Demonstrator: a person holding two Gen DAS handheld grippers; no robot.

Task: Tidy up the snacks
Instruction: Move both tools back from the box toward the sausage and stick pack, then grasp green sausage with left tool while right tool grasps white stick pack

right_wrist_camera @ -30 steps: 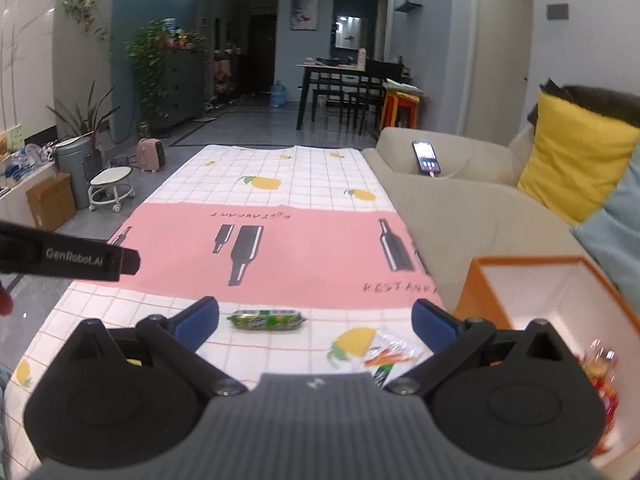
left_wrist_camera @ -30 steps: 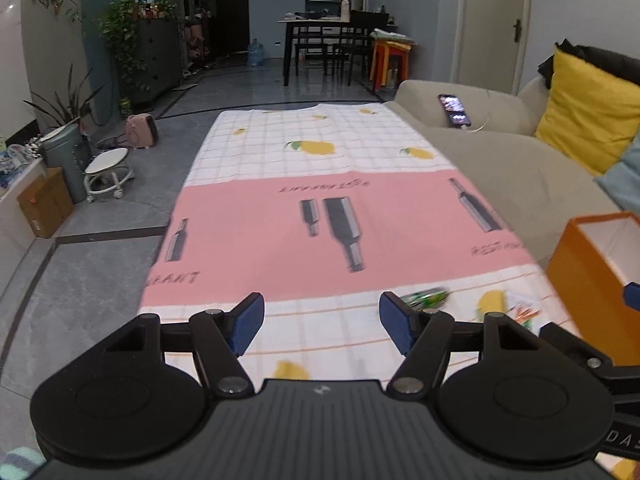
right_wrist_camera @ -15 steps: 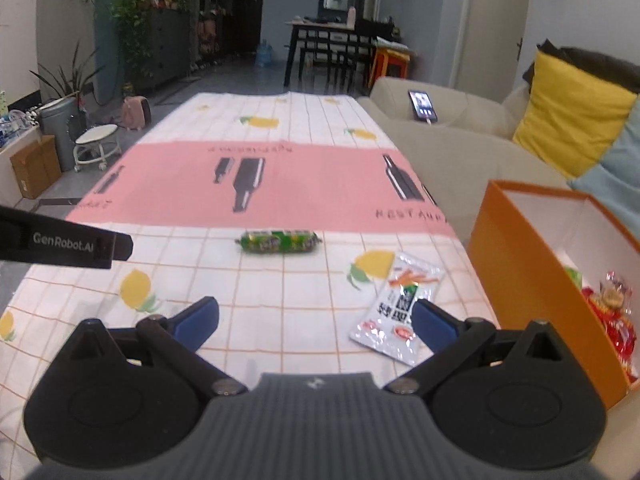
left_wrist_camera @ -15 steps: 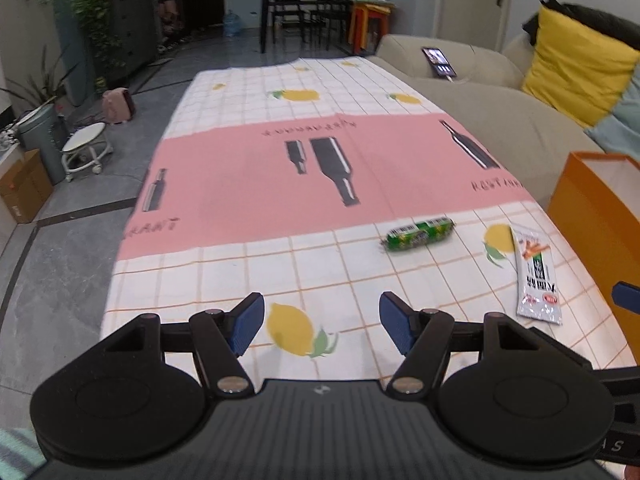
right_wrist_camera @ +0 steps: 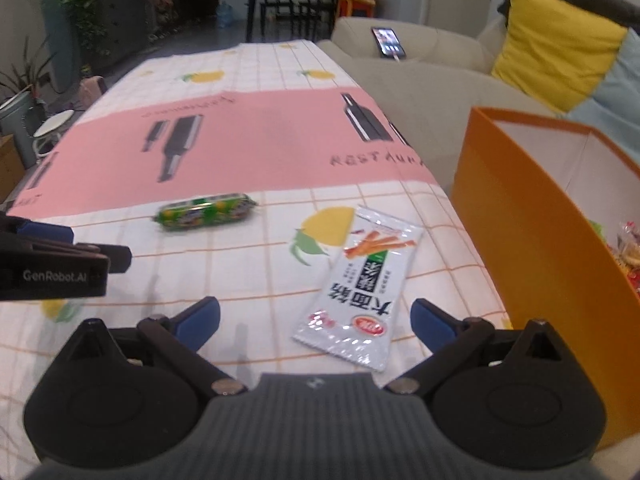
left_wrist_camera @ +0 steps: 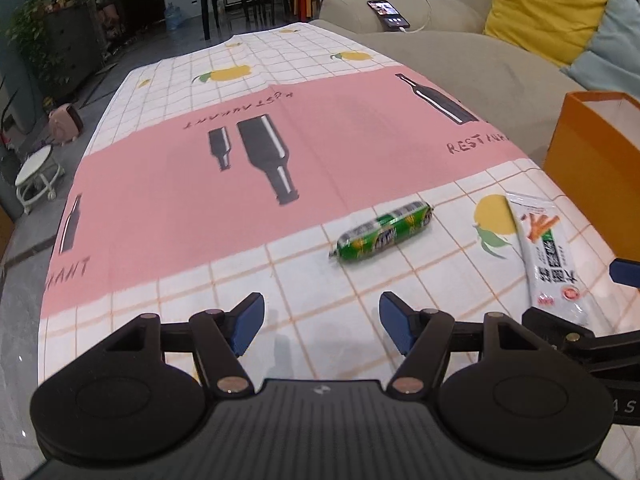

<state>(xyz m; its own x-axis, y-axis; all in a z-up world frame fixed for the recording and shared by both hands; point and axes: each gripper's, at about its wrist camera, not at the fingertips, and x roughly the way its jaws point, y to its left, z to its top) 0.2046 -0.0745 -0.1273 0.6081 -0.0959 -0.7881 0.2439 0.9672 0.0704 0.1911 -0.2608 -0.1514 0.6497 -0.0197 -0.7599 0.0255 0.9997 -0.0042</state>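
Observation:
A green wrapped sausage (left_wrist_camera: 382,233) lies on the checked tablecloth, ahead and slightly right of my left gripper (left_wrist_camera: 322,322), which is open and holds nothing. The same sausage (right_wrist_camera: 206,213) shows at the left in the right wrist view. A white snack packet (right_wrist_camera: 358,288) with orange sticks printed on it lies flat just ahead of my right gripper (right_wrist_camera: 316,322), also open and holding nothing. The packet (left_wrist_camera: 546,256) sits at the right in the left wrist view. An orange box (right_wrist_camera: 532,236) with wrapped snacks inside stands at the right.
The long table carries a pink and white cloth (left_wrist_camera: 240,152) with bottle prints. A beige sofa (left_wrist_camera: 460,52) with a phone (left_wrist_camera: 388,14) and a yellow cushion (left_wrist_camera: 544,4) runs along the right side. The left gripper's body (right_wrist_camera: 52,264) juts in at the left of the right wrist view.
Both grippers have dropped and tipped down toward the table. The sausage and the packet now look much closer and larger. Jaws of both stayed open.

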